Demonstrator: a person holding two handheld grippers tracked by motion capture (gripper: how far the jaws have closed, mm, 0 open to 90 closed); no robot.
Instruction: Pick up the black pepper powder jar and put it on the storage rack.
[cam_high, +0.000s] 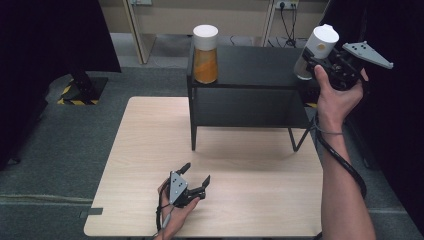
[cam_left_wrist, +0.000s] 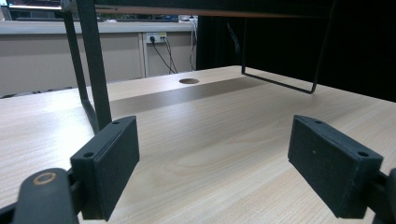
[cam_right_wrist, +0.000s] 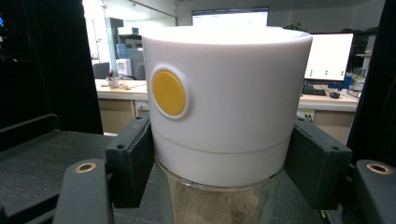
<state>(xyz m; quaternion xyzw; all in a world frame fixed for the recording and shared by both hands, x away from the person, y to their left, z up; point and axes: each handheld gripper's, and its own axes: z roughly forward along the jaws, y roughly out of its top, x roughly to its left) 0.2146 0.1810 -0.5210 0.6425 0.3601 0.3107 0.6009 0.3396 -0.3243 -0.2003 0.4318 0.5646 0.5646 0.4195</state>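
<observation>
A glass jar (cam_high: 320, 46) with a tall white lid leans over the right end of the black shelf (cam_high: 250, 65). My right gripper (cam_high: 311, 64) is shut on it. In the right gripper view both pads (cam_right_wrist: 133, 158) press the white lid (cam_right_wrist: 224, 107) just below its round yellow button (cam_right_wrist: 169, 92), and pale contents show in the glass underneath. I cannot tell whether the jar's base touches the shelf. My left gripper (cam_high: 196, 176) rests low on the wooden table (cam_high: 145, 150), open, with bare tabletop between its pads (cam_left_wrist: 109, 163).
A second jar (cam_high: 205, 52) with orange contents and a white lid stands upright at the shelf's left end. The shelf's thin black legs (cam_left_wrist: 93, 65) stand on the table's far half. A round cable hole (cam_left_wrist: 188, 81) lies beneath the shelf.
</observation>
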